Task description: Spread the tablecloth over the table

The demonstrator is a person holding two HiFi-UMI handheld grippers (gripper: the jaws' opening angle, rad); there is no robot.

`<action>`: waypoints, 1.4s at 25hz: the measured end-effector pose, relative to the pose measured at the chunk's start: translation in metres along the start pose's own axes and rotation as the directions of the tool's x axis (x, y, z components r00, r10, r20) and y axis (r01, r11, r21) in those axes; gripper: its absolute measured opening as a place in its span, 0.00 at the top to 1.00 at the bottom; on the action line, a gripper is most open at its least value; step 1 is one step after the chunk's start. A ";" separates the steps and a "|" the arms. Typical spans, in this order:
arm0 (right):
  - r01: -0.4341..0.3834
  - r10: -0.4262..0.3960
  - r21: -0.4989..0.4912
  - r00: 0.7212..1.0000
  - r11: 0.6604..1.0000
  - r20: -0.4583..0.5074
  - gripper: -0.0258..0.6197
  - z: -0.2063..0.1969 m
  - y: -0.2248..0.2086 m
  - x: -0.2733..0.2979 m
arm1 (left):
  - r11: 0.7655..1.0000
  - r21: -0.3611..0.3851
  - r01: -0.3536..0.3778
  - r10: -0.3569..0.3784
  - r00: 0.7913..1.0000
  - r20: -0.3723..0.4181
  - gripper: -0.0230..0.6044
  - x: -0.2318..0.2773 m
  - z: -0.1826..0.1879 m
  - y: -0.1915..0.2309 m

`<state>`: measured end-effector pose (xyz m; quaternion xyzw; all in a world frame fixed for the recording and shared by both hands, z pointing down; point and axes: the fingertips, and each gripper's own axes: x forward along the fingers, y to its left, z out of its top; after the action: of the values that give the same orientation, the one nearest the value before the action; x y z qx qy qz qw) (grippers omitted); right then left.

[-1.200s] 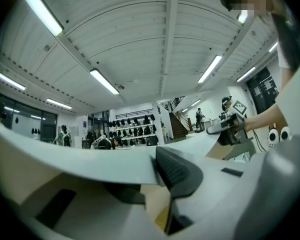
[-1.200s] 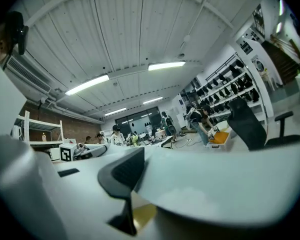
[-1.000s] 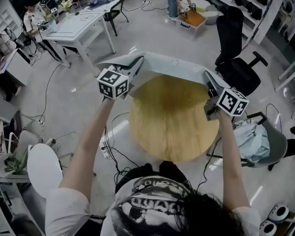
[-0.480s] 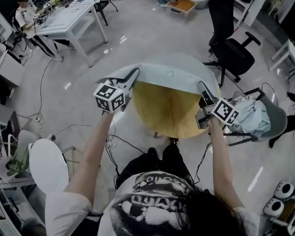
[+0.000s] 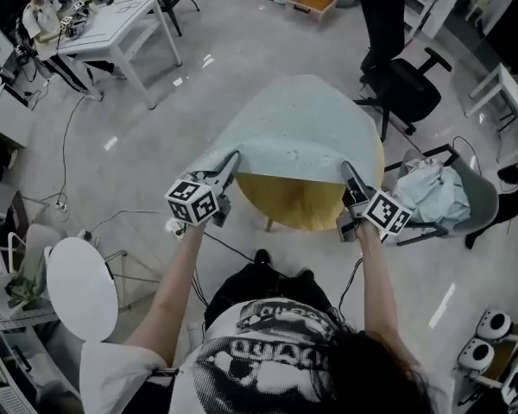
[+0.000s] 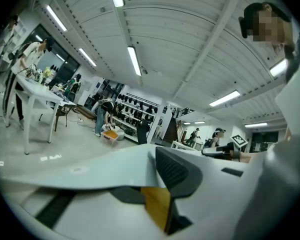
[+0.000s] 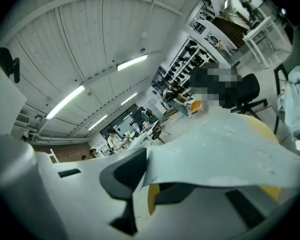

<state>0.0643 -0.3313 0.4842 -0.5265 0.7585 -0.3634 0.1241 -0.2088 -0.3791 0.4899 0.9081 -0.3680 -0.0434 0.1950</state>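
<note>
A pale grey-blue tablecloth (image 5: 293,128) lies over most of a round wooden table (image 5: 304,205); only a near strip of bare wood shows. My left gripper (image 5: 230,164) is shut on the cloth's near left edge, and my right gripper (image 5: 348,173) is shut on its near right edge. In the left gripper view the tablecloth (image 6: 85,171) runs in between the jaws of the left gripper (image 6: 151,184), with wood (image 6: 157,206) below it. The right gripper view shows the tablecloth (image 7: 225,154) pinched by the right gripper (image 7: 144,181), and the cloth sags slightly past it.
A black office chair (image 5: 406,80) stands behind the table on the right. Beside it, a grey chair (image 5: 479,198) holds a bundle of cloth. A white round stool (image 5: 82,287) is near left, a white desk (image 5: 112,26) far left, and cables (image 5: 69,145) run across the floor.
Both grippers have come toward me and down, drawing the cloth across the table. The cloth now covers most of the wood, where earlier it lay only along the far edge.
</note>
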 end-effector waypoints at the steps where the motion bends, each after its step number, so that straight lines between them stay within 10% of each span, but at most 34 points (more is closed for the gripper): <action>1: 0.004 -0.004 0.004 1.000 1.000 0.000 0.89 -0.003 -0.002 -0.004 | 1.000 -0.018 -0.003 0.003 1.000 -0.003 0.86 -0.002 -0.006 -0.002; 26: 0.067 -0.059 0.188 0.997 0.980 -0.047 0.91 -0.099 -0.077 -0.110 | 0.971 -0.201 -0.131 0.095 0.979 -0.179 0.86 -0.049 -0.138 -0.068; 35: 0.152 -0.115 0.208 0.977 0.966 -0.179 0.92 -0.169 -0.117 -0.122 | 0.957 -0.175 -0.233 0.156 0.917 -0.368 0.85 -0.071 -0.216 -0.061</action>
<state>0.1014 -0.1728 0.6589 -0.5274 0.6841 -0.4952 0.0933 -0.1724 -0.2205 0.6603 0.8333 -0.4096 0.0992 0.3577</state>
